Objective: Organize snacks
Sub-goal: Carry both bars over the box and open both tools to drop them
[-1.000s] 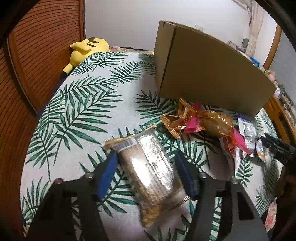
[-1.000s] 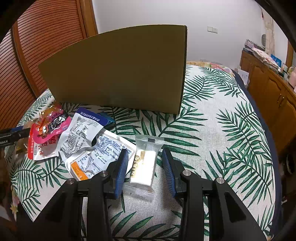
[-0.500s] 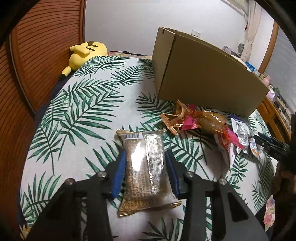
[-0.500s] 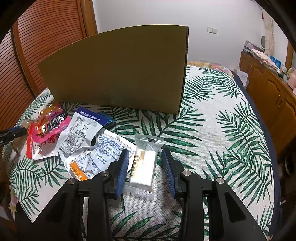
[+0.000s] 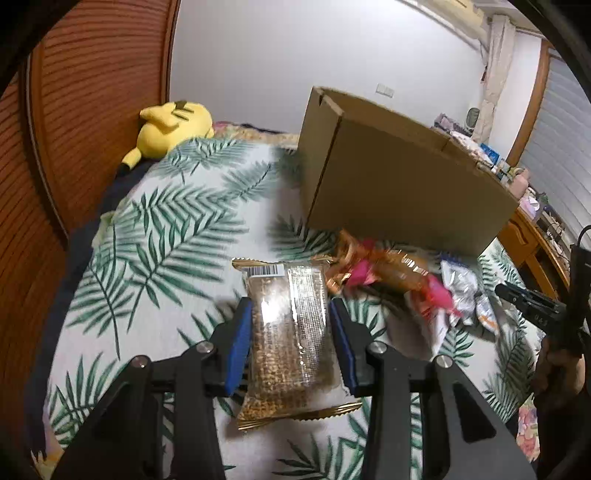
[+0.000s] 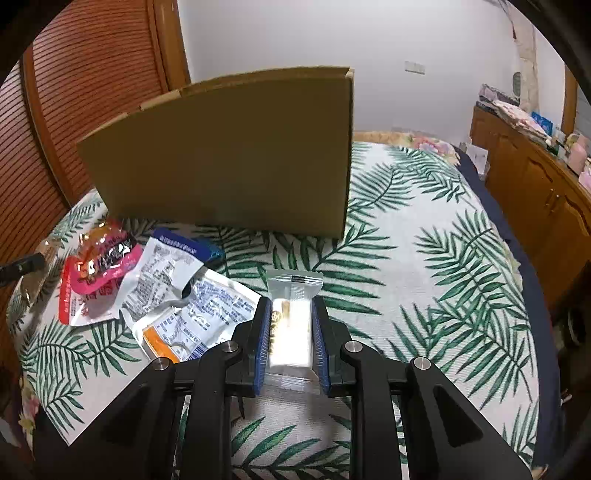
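- Nearest in the left wrist view, the left gripper (image 5: 291, 338) is seen with its blue pads pressed against both sides of a clear packet of brown grain snack (image 5: 290, 332), so the jaws are closed on it.
- In the right wrist view, the right gripper (image 6: 290, 338) is seen with its jaws closing; a small white wrapped snack (image 6: 290, 332) is held between the blue pads, which press its sides.
- Both packets are carried over a bedspread (image 6: 424, 295) printed with green palm fronds on white, which covers the whole surface.
- Just left of the right gripper, a silver printed pouch (image 6: 192, 314) is laid flat, with a blue-edged pouch (image 6: 177, 254) partly on top of it.
- Further left, a pink and red packet (image 6: 99, 266) is spread on the cloth; in the left wrist view the same heap is blurred.
- Behind the snacks, a cardboard box (image 6: 229, 155) is stood upright on the bedspread, its plain wall turned to the cameras.
- At the far end of the bed, a yellow plush toy (image 5: 170, 125) is rested against a slatted wooden door (image 5: 92, 92).
- On the right side, a wooden cabinet (image 6: 535, 173) with cluttered items on top is set along the white wall (image 6: 295, 33).
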{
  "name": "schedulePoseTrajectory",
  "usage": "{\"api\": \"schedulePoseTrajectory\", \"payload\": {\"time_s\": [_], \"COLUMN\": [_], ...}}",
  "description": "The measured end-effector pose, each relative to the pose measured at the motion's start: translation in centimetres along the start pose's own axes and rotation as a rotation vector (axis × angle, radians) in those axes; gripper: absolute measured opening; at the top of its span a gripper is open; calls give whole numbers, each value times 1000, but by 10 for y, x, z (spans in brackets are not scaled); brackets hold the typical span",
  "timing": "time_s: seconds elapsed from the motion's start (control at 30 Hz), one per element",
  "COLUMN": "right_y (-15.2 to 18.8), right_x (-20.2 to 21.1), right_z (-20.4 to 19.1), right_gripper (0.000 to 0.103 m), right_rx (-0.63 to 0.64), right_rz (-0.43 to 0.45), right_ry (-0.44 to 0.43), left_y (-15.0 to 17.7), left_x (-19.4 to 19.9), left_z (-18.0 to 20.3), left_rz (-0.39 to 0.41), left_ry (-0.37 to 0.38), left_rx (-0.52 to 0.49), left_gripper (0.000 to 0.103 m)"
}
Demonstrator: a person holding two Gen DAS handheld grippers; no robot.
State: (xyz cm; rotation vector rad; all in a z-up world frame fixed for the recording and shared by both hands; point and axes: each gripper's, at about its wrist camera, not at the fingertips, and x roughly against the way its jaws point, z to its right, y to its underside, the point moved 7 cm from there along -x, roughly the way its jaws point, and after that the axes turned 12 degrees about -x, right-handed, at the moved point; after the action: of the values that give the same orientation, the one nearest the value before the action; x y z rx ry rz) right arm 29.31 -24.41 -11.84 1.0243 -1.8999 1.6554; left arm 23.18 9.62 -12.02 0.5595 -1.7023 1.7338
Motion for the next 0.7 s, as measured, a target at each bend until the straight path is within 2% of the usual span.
{"api": "schedulePoseTrajectory", "payload": {"time_s": [0.2,0.47,0.7], "right_y": [-16,-47,-70], "right_x": [25,58,63], "right_z": [-10,-32,-54], "right_gripper": [19,19,20], "right_rx": [13,68,115], "right_rz": [54,122,155], "right_ry": [-35,-39,-50], "left_y": [-30,-87,-124], "left_x": [14,31,33], "left_z": [16,37,52], "left_rz": [63,174,221], "left_ry": [38,102,134], "left_rx": [-48,-126,-180], "left_gripper": [40,40,40]}}
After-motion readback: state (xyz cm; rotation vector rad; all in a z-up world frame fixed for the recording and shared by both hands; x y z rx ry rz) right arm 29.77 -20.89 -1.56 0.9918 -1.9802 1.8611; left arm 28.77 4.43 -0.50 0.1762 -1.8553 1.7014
